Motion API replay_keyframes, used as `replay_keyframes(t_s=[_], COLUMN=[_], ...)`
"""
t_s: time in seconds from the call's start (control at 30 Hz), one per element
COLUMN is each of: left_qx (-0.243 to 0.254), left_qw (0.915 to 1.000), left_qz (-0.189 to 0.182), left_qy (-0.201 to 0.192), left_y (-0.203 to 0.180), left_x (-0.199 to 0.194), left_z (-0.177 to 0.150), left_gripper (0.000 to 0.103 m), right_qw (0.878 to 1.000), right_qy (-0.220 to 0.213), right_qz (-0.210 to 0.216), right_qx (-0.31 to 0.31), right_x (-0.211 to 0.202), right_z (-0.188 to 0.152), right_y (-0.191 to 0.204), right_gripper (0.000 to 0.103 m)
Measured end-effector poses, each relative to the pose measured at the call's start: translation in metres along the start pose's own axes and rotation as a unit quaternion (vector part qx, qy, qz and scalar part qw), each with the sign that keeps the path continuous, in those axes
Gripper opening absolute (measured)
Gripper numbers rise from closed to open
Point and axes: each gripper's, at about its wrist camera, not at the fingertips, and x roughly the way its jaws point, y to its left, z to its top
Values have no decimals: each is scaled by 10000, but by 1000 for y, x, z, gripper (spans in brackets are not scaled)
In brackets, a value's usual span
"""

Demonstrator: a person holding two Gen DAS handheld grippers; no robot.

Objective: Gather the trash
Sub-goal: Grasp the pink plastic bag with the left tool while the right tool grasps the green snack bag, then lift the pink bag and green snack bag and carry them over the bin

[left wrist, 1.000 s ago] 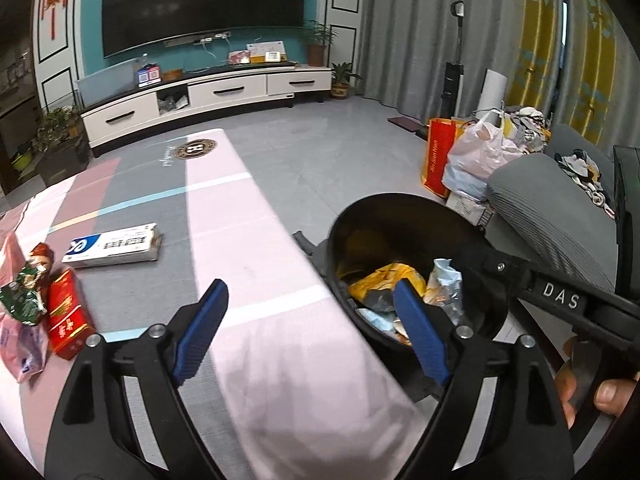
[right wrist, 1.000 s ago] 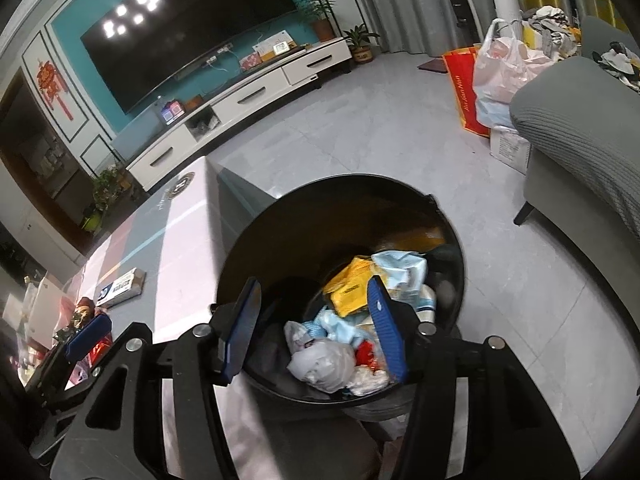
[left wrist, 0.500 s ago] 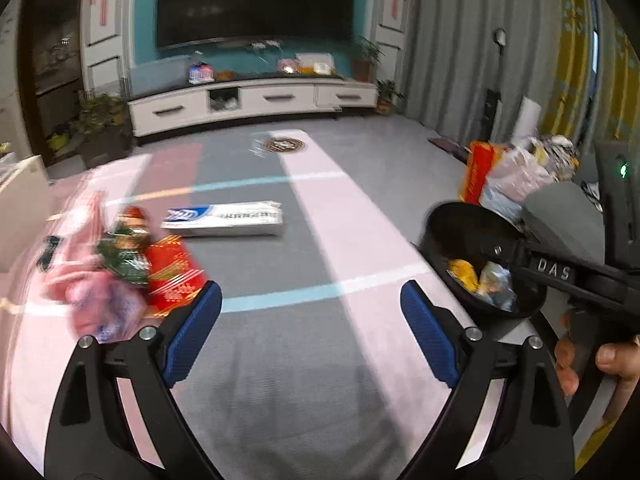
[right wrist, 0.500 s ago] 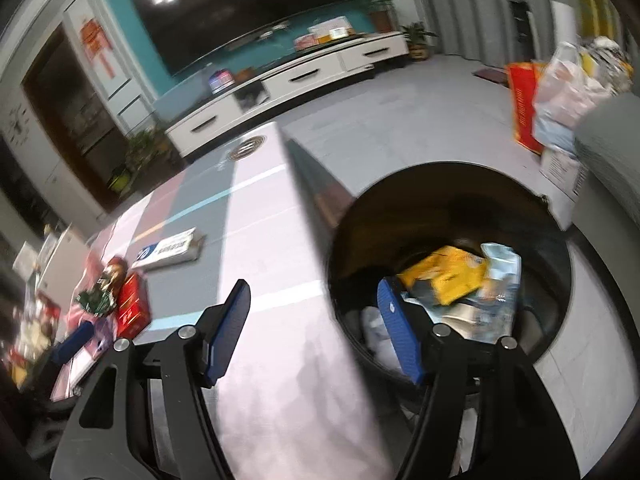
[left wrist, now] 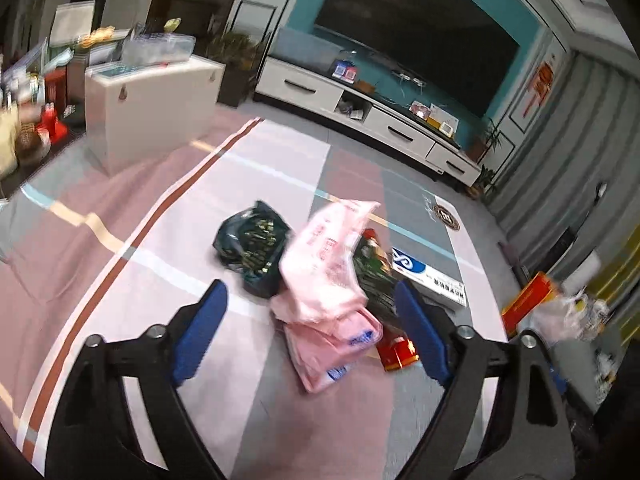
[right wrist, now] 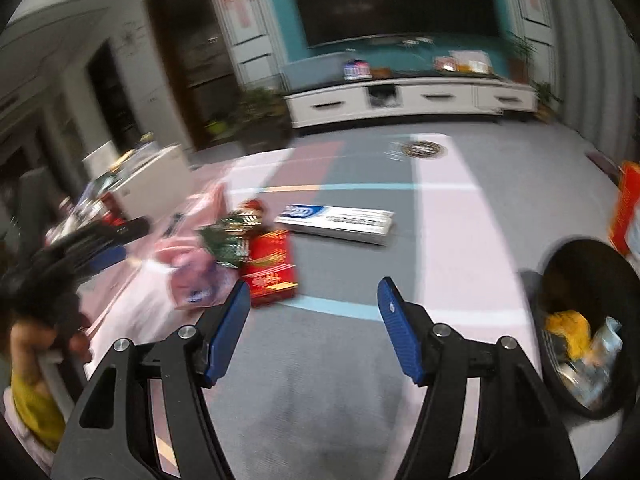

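Pink bags [left wrist: 328, 280] lay heaped on the tablecloth [left wrist: 120, 280] beside a dark green bag [left wrist: 252, 248], a red pack [left wrist: 396, 354] and a white box [left wrist: 436, 278]. The left gripper [left wrist: 312, 328], jaws just narrowing, gaped empty above them. The right gripper [right wrist: 312, 328] stood spread, empty; the bin [right wrist: 560, 280] sat at its right.

bare cloth [right wrist: 360, 360] ahead, wrappers [left wrist: 320, 280] left

Pink bag [left wrist: 324, 276], dark green bag [left wrist: 252, 248], red box [right wrist: 272, 272].
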Motion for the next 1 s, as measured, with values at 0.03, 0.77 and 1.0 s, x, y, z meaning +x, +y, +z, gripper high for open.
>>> replay_keyframes(t_s=[0.03, 0.77, 1.0], left_qx=[-4, 226, 384], left_qw=[10000, 9997, 9983], left_qz=[-24, 56, -222], left_qy=[42, 69, -374], left_y=[2, -5, -16], left_x=[3, 30, -9], left_z=[0, 0, -3], left_gripper=[79, 14, 12], right_qw=[9999, 9979, 9984], right_qy=[-16, 372, -185], right_qz=[86, 416, 536], right_qx=[-144, -329, 1], right_x=[7, 105, 65], right_z=[3, 24, 33], right_y=[12, 61, 48], right_gripper=[65, 10, 8])
